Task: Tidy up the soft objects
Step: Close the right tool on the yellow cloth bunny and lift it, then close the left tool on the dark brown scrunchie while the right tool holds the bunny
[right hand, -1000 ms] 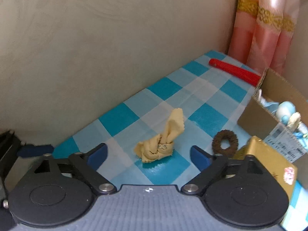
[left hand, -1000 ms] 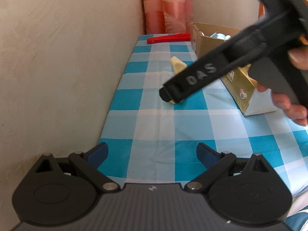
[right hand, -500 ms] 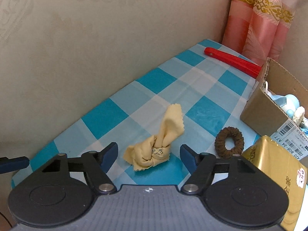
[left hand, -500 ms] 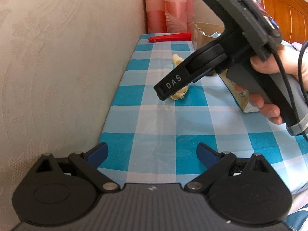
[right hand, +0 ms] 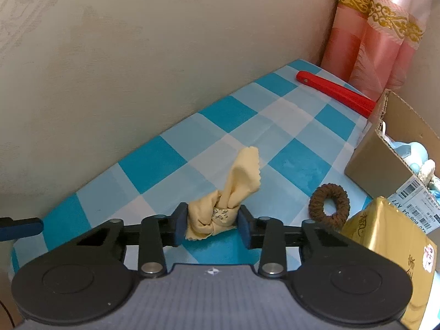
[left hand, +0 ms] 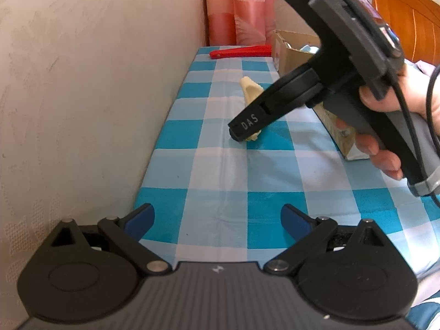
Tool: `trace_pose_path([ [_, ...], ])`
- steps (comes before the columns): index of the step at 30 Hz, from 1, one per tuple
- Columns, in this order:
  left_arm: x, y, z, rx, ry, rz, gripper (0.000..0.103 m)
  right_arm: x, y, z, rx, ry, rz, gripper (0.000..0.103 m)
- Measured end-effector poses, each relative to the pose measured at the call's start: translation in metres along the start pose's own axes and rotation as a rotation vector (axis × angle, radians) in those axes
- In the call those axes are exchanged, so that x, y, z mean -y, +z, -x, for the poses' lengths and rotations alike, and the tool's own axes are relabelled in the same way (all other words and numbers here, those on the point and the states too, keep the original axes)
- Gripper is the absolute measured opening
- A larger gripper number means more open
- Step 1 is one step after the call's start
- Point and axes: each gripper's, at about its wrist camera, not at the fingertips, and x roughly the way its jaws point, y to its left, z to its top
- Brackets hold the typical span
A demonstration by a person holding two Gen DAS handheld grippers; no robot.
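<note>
A knotted pale yellow cloth (right hand: 228,200) lies on the blue checked tablecloth (right hand: 154,162). My right gripper (right hand: 212,224) has both blue pads pressed on the cloth's knotted lower end. The cloth's free end sticks up and away. In the left wrist view the cloth (left hand: 251,93) is half hidden behind the right gripper (left hand: 242,132), held in a hand. My left gripper (left hand: 217,217) is open and empty, low over the near end of the table. A brown hair scrunchie (right hand: 328,205) lies to the right of the cloth.
An open cardboard box (right hand: 385,151) with soft toys stands at the right, a gold box (right hand: 396,236) in front of it. A red folded fan (right hand: 335,93) lies at the far end by pink curtains (right hand: 376,38). A wall (right hand: 137,55) runs along the table's left edge.
My right gripper moved down onto the yellow cloth and its jaws closed on the knot. My left gripper stayed low and open, drawing back a little.
</note>
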Motion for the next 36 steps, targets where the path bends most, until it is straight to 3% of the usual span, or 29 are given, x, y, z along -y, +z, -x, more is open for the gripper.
trace_pose_path([
  [16, 0.001, 0.014, -0.004, 0.031, -0.025, 0.001, 0.098, 0.015, -0.022, 0.091, 0.113, 0.017, -0.012, 0.042],
  [30, 0.017, 0.057, -0.026, 0.106, -0.035, -0.026, 0.097, 0.037, -0.06, 0.139, 0.13, -0.053, -0.014, 0.042],
  [36, 0.019, 0.089, -0.048, 0.122, -0.12, 0.025, 0.097, 0.051, -0.07, 0.144, 0.128, -0.074, -0.046, 0.042],
])
